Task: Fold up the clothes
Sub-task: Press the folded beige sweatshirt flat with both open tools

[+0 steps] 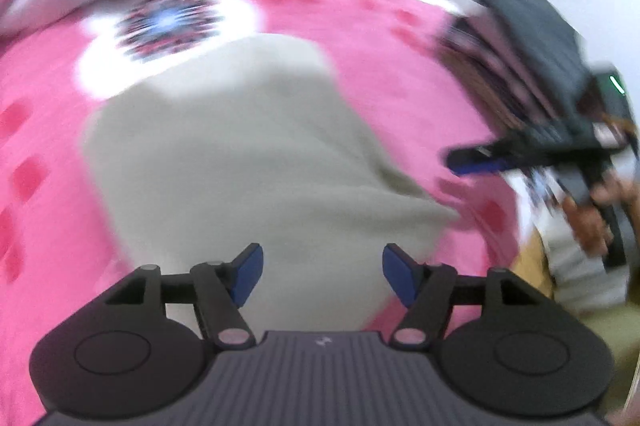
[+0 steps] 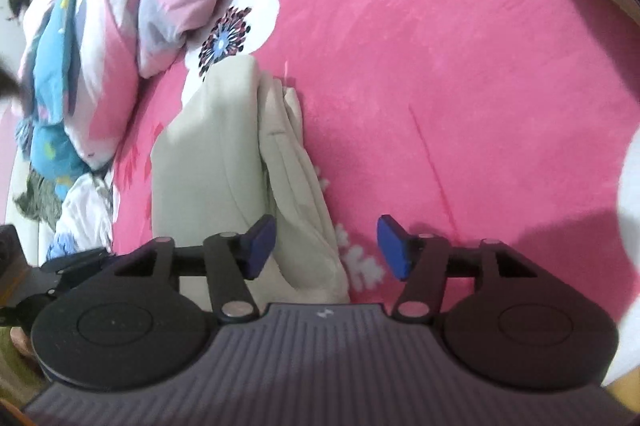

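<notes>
Left gripper (image 1: 322, 272) wide open, nothing between the jaws; cream garment (image 1: 248, 146) lies straight ahead on the pink floral blanket (image 1: 400, 38), pic blurred. Right gripper (image 2: 326, 246) also spread wide, empty; folded cream garment (image 2: 224, 154) just ahead-left of its jaws.

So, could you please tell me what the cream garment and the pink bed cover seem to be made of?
The cream garment looks like a soft, matte knit or fleece: thick rounded folds, no sheen. The pink bed cover appears to be plush, short-pile fabric with a printed flower pattern; its surface looks fuzzy and faintly brushed.
</notes>
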The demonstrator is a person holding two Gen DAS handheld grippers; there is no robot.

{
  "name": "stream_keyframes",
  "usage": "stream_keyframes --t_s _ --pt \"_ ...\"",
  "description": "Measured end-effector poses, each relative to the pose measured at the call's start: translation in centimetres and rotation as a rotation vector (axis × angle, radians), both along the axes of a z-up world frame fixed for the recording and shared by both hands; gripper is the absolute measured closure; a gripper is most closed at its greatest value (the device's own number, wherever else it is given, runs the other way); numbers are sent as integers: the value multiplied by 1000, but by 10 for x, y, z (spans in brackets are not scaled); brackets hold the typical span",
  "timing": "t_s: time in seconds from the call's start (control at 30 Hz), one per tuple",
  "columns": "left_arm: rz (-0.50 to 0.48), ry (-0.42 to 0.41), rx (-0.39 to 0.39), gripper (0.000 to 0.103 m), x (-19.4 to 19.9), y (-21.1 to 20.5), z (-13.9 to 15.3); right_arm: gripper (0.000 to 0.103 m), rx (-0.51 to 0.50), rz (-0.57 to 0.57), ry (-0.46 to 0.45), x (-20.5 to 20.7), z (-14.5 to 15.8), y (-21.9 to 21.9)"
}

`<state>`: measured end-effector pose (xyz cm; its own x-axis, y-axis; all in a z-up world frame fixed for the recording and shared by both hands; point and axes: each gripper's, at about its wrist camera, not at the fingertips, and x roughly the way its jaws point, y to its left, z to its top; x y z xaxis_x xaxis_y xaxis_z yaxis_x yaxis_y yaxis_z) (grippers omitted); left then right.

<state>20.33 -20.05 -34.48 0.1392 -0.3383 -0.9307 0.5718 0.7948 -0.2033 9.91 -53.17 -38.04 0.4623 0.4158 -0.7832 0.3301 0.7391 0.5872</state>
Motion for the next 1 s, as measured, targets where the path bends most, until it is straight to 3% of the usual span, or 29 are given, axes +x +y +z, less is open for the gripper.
stream_keyframes --t_s 0.2,0.43,0.57,0.6,1.0 --pt "231 22 177 34 34 27 -10 40 -116 40 -1 32 6 38" --pt "281 27 246 24 39 25 -19 33 -311 247 15 57 7 98" --pt "307 34 276 24 42 24 -23 16 -414 250 109 57 -10 107" --pt "308 37 276 23 42 24 -23 15 -431 243 131 56 -14 108" --pt "307 35 288 19 43 23 -24 13 -433 192 167 52 -14 105"
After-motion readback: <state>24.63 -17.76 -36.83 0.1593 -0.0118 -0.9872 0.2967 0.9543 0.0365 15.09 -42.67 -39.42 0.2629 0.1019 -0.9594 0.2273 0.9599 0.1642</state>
